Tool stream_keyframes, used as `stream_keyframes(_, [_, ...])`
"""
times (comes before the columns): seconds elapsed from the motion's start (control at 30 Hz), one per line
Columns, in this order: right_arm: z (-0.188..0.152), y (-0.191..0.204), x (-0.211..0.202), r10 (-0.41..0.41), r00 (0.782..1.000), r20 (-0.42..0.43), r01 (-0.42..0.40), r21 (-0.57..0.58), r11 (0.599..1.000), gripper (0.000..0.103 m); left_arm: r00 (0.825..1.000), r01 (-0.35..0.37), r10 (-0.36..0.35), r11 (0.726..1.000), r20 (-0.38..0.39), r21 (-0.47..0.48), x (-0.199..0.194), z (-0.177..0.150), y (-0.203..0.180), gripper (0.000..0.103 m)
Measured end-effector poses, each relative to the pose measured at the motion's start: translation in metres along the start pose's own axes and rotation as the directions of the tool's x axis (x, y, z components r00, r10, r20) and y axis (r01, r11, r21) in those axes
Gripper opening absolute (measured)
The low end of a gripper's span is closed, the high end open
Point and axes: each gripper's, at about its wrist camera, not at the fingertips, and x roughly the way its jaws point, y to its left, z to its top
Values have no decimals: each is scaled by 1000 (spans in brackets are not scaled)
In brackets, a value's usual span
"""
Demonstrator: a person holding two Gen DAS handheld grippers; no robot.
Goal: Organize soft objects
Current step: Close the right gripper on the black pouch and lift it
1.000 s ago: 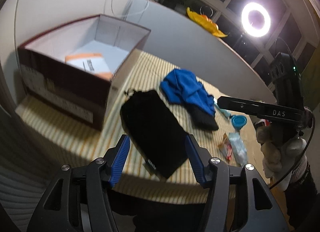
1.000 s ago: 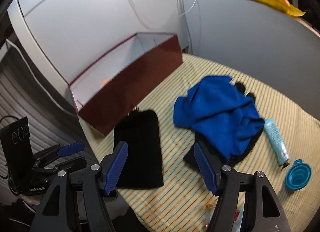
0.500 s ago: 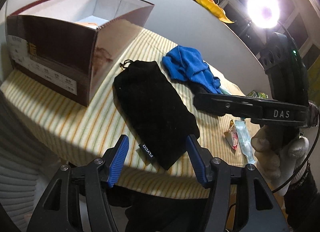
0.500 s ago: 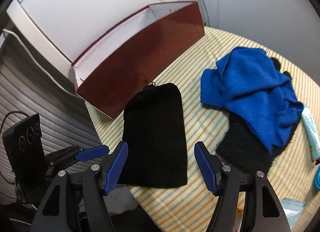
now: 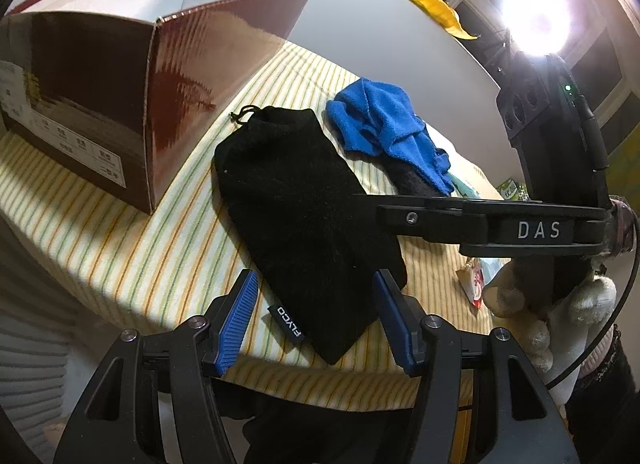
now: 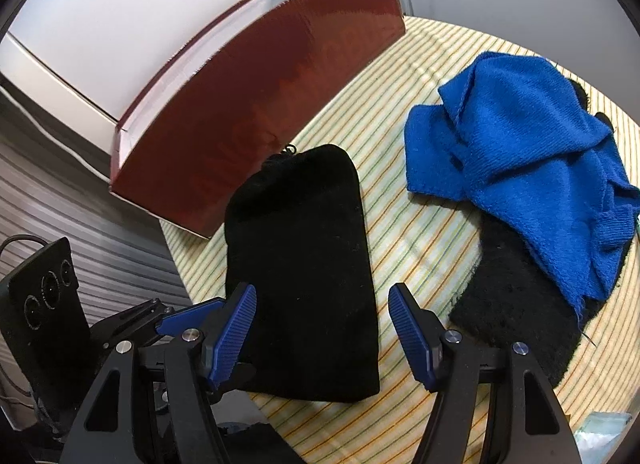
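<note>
A black pouch [image 5: 304, 220] lies flat on the striped cloth [image 5: 120, 248], beside the box [image 5: 92, 76]. Its long axis runs from the drawstring end near the box to the near table edge. Both grippers straddle that near end with fingers spread, holding nothing: the left gripper [image 5: 316, 320] over the labelled corner, the right gripper [image 6: 322, 328] likewise. Neither is clearly nearer

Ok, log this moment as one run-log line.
phase: approach | target: black pouch flat on striped cloth | left gripper: open | right gripper: open | blue cloth: untouched | box: beside pouch
</note>
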Motion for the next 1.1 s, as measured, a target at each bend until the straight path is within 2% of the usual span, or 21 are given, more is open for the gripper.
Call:
stream_keyframes(0.23, [3, 4, 9, 17, 1000, -17, -17, 6, 1000, 63, 1000, 3, -3, 1000, 5, 8, 4, 3, -1, 59])
stream_keyframes(0.4, [2, 7, 11, 26, 999, -26, -26, 5, 1000, 51, 1000, 8, -8, 1000, 10, 14, 6, 5, -1, 57])
stream_keyframes(0.47, [0, 7, 12, 28, 999, -29, -27, 4, 1000, 42, 1000, 15, -15, 1000, 10, 19, 8, 6, -2, 55])
stream_keyframes(0.57, [-1, 9, 11, 29, 999, -24, -29, 5, 1000, 39, 1000, 6, -7, 999, 18, 36, 8, 7, -6, 53])
stream_keyframes(0.8, [-9, 14, -2, 27, 1000, 4, -28, 2, 1000, 37, 999, 26, -27, 999, 36, 44, -2, 9, -11, 52])
stream_keyframes(1.1, [-13, 16, -36, 32, 997, 66, -31, -4, 999, 36, 996, 43, -51, 994, 79, 104, -23, 12, -30, 52])
